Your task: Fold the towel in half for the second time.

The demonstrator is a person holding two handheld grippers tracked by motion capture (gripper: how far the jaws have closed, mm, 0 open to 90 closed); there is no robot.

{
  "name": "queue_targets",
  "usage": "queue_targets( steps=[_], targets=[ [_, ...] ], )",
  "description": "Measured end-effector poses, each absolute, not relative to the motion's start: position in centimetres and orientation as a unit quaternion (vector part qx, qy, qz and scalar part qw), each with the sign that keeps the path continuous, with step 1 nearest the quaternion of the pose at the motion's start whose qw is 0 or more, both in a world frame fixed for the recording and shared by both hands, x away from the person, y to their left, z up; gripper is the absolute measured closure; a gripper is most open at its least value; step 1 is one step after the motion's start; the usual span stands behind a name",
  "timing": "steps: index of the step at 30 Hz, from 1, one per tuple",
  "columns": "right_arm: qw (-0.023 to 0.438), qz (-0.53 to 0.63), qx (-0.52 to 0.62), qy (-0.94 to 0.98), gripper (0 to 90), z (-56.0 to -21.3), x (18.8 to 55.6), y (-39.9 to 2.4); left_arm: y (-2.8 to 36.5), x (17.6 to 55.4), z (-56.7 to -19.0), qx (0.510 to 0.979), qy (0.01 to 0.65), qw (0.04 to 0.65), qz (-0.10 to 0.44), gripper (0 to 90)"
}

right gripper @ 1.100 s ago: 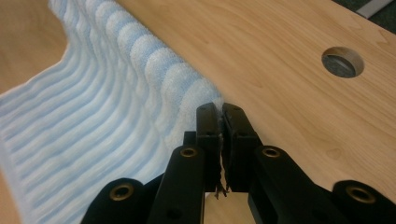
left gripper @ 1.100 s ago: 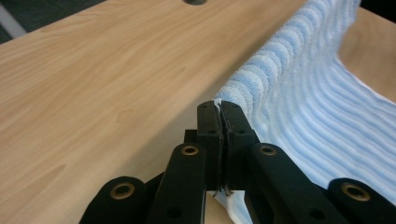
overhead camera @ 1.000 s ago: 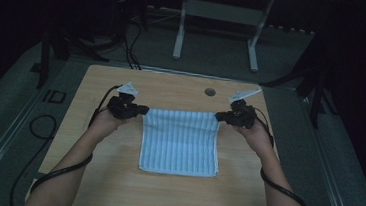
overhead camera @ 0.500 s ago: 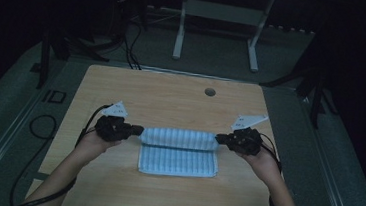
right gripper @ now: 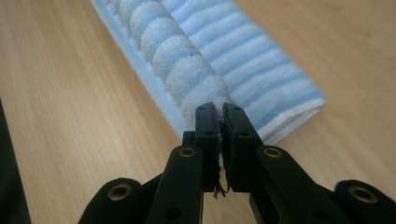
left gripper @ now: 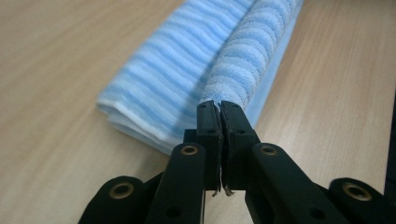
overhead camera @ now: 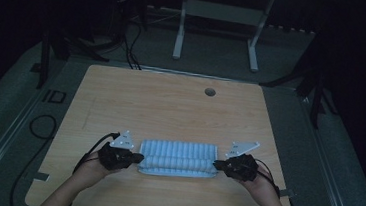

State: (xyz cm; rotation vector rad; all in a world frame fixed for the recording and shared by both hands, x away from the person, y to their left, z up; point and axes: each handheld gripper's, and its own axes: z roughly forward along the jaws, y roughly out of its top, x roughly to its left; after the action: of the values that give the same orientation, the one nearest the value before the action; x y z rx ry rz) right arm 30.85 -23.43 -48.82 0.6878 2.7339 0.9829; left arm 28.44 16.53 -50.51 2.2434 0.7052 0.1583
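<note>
Towel (overhead camera: 177,158), blue with white stripes, lies folded into a long narrow band near the front edge of our wooden worktop (overhead camera: 170,107), running from left to right. Its top layer is turned over into a soft roll along the band's length, with flat folded layers beneath it resting on the wood.

Our left hand-held gripper (overhead camera: 138,157) clenches the left end of that rolled layer; in the left gripper view the two black jaws are pressed together on the cloth (left gripper: 243,74), with a few threads hanging between them. Our right hand-held gripper (overhead camera: 217,164) clenches the right end the same way, jaws tight on the fabric (right gripper: 187,74) in the right gripper view.

Both our hands sit low, just above the worktop, at either end of the towel. A small round hole (overhead camera: 210,92) marks the far part of the worktop, well apart from the towel. Beyond it, dim floor, cables and white desk legs (overhead camera: 180,22).
</note>
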Motion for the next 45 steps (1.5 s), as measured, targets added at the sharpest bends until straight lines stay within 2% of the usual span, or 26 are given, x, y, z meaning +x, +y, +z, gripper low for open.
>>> queue_targets(
  steps=[12, 21, 24, 28, 31, 36, 37, 39, 40, 41, 42, 43, 45],
  targets=[
    [0.034, 0.335, 0.253, 0.907, 84.0, -52.1, 29.7, -24.1, 16.5, 27.3, -53.6, 0.883, 0.286, 0.372, 0.027, 86.7],
    [0.041, 0.311, 0.252, 0.916, 80.4, -53.9, 28.9, -24.0, 16.3, 26.8, -54.4, 0.891, 0.283, 0.354, 0.031, 84.1],
    [0.039, 0.312, 0.256, 0.914, 79.0, -53.8, 28.8, -24.4, 16.4, 26.7, -54.6, 0.893, 0.281, 0.351, 0.023, 82.4],
    [0.032, 0.328, 0.266, 0.906, 75.1, -53.3, 28.6, -25.1, 16.6, 26.4, -54.5, 0.892, 0.282, 0.352, 0.017, 73.2],
    [0.042, 0.343, 0.271, 0.898, 69.1, -52.5, 28.8, -25.6, 17.3, 26.3, -54.0, 0.883, 0.287, 0.371, 0.018, 62.7],
    [0.055, 0.385, 0.279, 0.878, 47.5, -50.8, 29.6, -26.2, 18.4, 26.7, -52.8, 0.859, 0.298, 0.414, 0.031, 48.2],
    [0.059, 0.389, 0.279, 0.876, 45.4, -50.5, 29.8, -26.2, 18.5, 26.8, -52.6, 0.855, 0.298, 0.423, 0.033, 44.1],
    [0.064, 0.4, 0.284, 0.869, 34.1, -50.1, 30.2, -26.1, 18.4, 26.9, -52.4, 0.85, 0.289, 0.437, 0.042, 33.7],
    [0.064, 0.4, 0.284, 0.869, 34.1, -50.1, 30.2, -26.1, 18.4, 26.9, -52.4, 0.85, 0.289, 0.437, 0.042, 27.9],
    [0.059, 0.406, 0.285, 0.866, 30.1, -50.0, 30.5, -26.0, 18.3, 27.2, -52.5, 0.84, 0.303, 0.446, 0.057, 27.9],
    [0.064, 0.413, 0.282, 0.864, 18.3, -49.9, 30.9, -25.7, 18.3, 27.4, -52.5, 0.833, 0.312, 0.451, 0.072, 20.8],
    [0.067, 0.415, 0.28, 0.863, 15.0, -50.0, 31.1, -25.5, 18.3, 27.5, -52.6, 0.827, 0.32, 0.454, 0.086, 15.8],
    [0.078, 0.416, 0.279, 0.862, 13.8, -50.3, 31.3, -25.2, 18.4, 27.8, -52.7, 0.816, 0.331, 0.462, 0.103, 14.2]
  ],
)
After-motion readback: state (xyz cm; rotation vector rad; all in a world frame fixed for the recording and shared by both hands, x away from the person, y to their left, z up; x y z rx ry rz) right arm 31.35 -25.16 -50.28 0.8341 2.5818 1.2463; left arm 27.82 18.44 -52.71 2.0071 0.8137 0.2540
